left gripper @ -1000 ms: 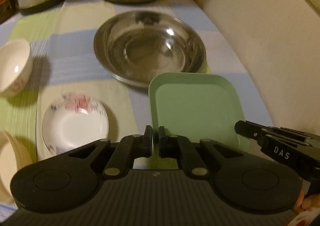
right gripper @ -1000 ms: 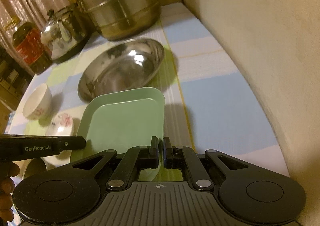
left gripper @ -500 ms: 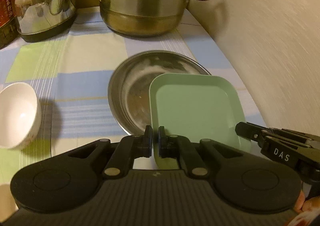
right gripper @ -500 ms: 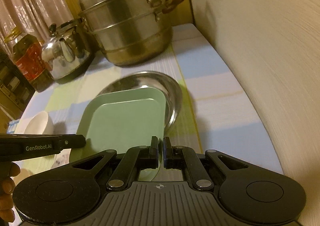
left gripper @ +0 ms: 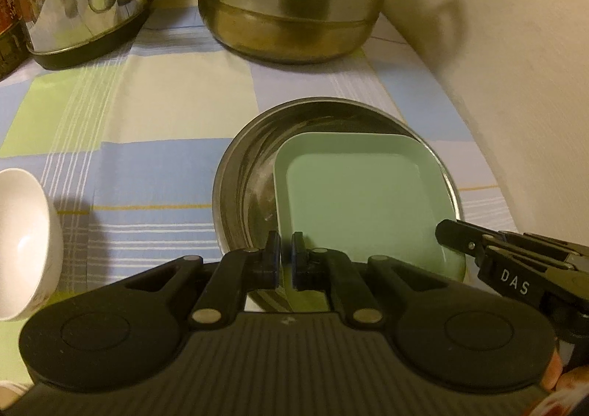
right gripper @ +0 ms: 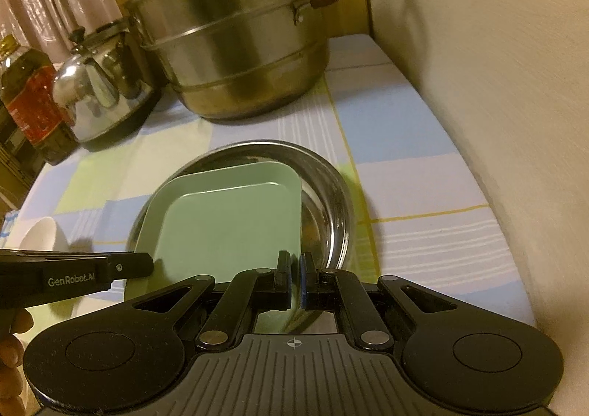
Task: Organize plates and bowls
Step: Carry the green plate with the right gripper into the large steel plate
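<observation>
- The green square plate (left gripper: 362, 202) sits over the steel basin (left gripper: 243, 173), its far edge down inside the bowl and its near edge lifted toward the two tongs; from the right wrist view the plate (right gripper: 228, 217) covers the left part of the basin (right gripper: 327, 202), with bare metal showing to its right.
- The left tongs (left gripper: 286, 261) are pinched nearly together on the plate's near left corner, only a thin gap showing between the fingers, with the plate's rim held in it.
- The right tongs (right gripper: 294, 278) are likewise drawn almost together on the plate's near right edge, gripping it.
- Each tool shows in the other's camera: the right one enters from the right edge of the left view, touching or just beside the plate's near right rim; the left one comes in from the left in the right view.
- A white bowl (left gripper: 25, 243) stands on the bench to the left, well apart from the basin.
- The bench (left gripper: 154, 173) is covered with a checked cloth of blue, green and cream.
- Beyond the basin stands a large stacked steel steamer pot (left gripper: 294, 0), with a shiny kettle (left gripper: 81, 0) to its left.
- A bottle with a red label (right gripper: 33, 99) is left of the kettle.
- A pale wall (right gripper: 497, 85) runs along the right side.
</observation>
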`<action>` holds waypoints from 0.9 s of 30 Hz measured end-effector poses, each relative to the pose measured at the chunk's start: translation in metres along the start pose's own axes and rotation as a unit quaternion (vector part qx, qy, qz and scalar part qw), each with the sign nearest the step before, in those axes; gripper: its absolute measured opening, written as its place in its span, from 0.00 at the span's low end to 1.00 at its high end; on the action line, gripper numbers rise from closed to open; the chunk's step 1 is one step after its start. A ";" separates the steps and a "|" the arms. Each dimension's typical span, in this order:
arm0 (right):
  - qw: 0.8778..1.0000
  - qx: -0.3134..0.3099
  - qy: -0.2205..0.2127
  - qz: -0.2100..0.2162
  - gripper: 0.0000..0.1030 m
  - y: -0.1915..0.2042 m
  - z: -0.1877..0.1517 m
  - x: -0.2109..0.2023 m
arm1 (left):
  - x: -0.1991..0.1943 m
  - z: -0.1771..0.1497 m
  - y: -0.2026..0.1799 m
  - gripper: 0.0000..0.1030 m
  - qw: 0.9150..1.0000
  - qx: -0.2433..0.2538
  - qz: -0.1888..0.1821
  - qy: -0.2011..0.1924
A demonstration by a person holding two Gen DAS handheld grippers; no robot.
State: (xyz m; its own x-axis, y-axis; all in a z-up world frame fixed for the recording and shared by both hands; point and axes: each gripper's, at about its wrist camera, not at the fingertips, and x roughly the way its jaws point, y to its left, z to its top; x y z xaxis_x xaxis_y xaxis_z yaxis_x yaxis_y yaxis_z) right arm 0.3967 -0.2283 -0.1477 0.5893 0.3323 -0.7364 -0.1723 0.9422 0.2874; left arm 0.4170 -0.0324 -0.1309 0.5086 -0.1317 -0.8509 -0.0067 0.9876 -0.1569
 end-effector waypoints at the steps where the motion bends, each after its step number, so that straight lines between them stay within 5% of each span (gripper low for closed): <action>1: 1.000 0.001 0.003 -0.002 0.05 0.000 0.000 0.003 | 0.003 0.001 0.001 0.05 1.000 0.000 0.001 0.002; 21: 0.999 -0.003 0.032 -0.009 0.05 -0.004 0.005 0.040 | 0.030 0.010 0.008 0.10 1.000 -0.005 0.013 0.027; 27: 1.000 -0.006 0.004 -0.005 0.05 -0.003 0.008 0.028 | 0.015 0.014 0.007 0.13 1.000 0.004 0.008 0.008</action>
State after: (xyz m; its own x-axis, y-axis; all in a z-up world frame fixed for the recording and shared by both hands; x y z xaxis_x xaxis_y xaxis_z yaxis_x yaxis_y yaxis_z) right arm 0.4204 -0.2216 -0.1643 0.5853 0.3229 -0.7437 -0.1763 0.9460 0.2720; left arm 0.4366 -0.0266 -0.1379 0.4953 -0.1181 -0.8607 -0.0080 0.9901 -0.1405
